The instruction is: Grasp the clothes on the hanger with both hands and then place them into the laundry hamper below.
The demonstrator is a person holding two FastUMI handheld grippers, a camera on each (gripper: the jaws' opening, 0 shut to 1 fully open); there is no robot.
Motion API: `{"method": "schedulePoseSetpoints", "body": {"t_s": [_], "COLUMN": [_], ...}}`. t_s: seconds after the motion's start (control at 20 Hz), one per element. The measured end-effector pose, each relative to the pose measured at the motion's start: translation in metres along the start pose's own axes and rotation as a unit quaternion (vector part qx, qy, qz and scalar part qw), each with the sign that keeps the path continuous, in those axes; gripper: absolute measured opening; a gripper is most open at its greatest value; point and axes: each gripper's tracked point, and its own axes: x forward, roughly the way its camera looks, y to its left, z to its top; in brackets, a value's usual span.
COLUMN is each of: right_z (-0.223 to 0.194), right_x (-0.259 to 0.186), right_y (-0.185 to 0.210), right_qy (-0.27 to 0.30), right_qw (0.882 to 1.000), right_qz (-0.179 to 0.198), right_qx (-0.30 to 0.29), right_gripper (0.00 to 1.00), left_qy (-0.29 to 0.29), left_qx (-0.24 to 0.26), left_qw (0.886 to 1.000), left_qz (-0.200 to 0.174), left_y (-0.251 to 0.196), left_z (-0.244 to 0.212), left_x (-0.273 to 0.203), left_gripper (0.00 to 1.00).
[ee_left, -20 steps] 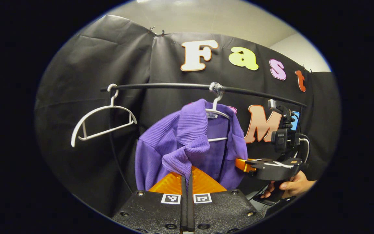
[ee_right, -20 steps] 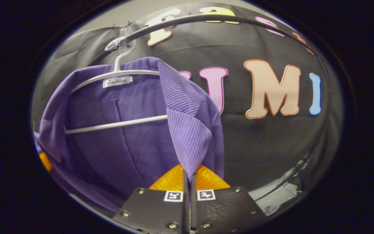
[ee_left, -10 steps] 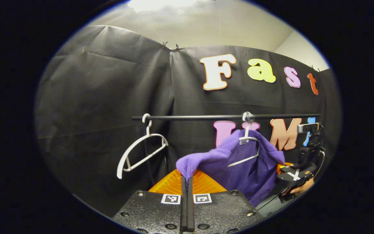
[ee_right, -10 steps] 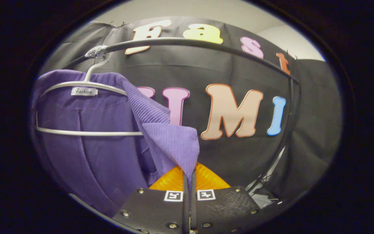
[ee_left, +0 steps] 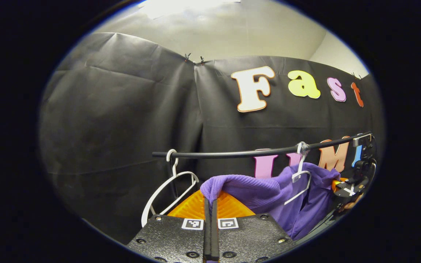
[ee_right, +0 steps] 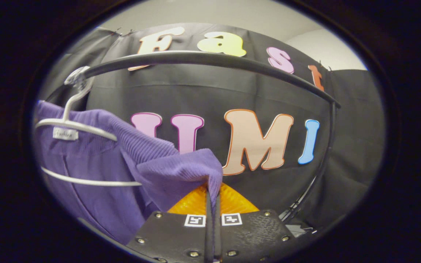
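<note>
A purple ribbed garment [ee_left: 269, 193] stretches between my two grippers, still draped about its white hanger [ee_left: 300, 180] on the black rail [ee_left: 247, 152]. My left gripper [ee_left: 210, 204] is shut on one collar edge of the garment, which folds over its tips. In the right gripper view the garment [ee_right: 130, 171] hangs at the left, around the hanger [ee_right: 73, 126], and my right gripper [ee_right: 212, 195] is shut on the other collar edge. The right gripper [ee_left: 351, 186] also appears far right in the left gripper view, held by a hand.
An empty white hanger [ee_left: 170, 186] hangs at the rail's left end, close to my left gripper. The rail [ee_right: 210, 60] arcs overhead in the right gripper view and bends down into a post [ee_right: 323, 153] at the right. Black cloth walls stand behind.
Both grippers have drawn back and apart from the rail, pulling the collar edges outward. The garment has slid partly off the hanger and now lies stretched sideways.
</note>
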Motion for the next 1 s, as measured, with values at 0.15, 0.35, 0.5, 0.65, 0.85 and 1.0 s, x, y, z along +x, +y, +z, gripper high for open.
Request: {"method": "schedulePoseSetpoints", "body": {"t_s": [0.15,0.35,0.5,0.65,0.85,1.0], "right_z": [0.010,0.012,0.024,0.025,0.018,0.017], "right_x": [0.013,0.046,0.065,0.081,0.097,0.107], "right_y": [0.022,0.002,0.002,0.010,0.012,0.011], "right_qy": [-0.007,-0.015,-0.036,-0.055,-0.076,-0.094], "right_qw": [0.997,0.998,0.998,0.998,0.996,0.994], "right_qz": [0.070,0.030,0.016,0.006,-0.020,-0.035], "right_qx": [0.039,0.061,0.056,0.044,0.037,0.038], "right_gripper": [0.00,0.02,0.02,0.02,0.02,0.02], "left_qy": [-0.007,-0.045,-0.050,-0.025,0.001,0.016], "left_qx": [0.008,0.058,0.066,0.037,-0.007,-0.027], "left_qw": [1.000,0.997,0.997,0.999,1.000,0.999], "left_qz": [-0.003,0.013,0.010,-0.002,-0.024,-0.042], "left_y": [0.004,0.023,0.023,0.016,0.005,0.001], "left_z": [0.004,0.027,0.027,-0.003,-0.049,-0.079], "left_x": [0.030,0.067,0.089,0.103,0.117,0.124], "left_gripper": [0.00,0.00,0.00,0.00,0.00,0.00]}}
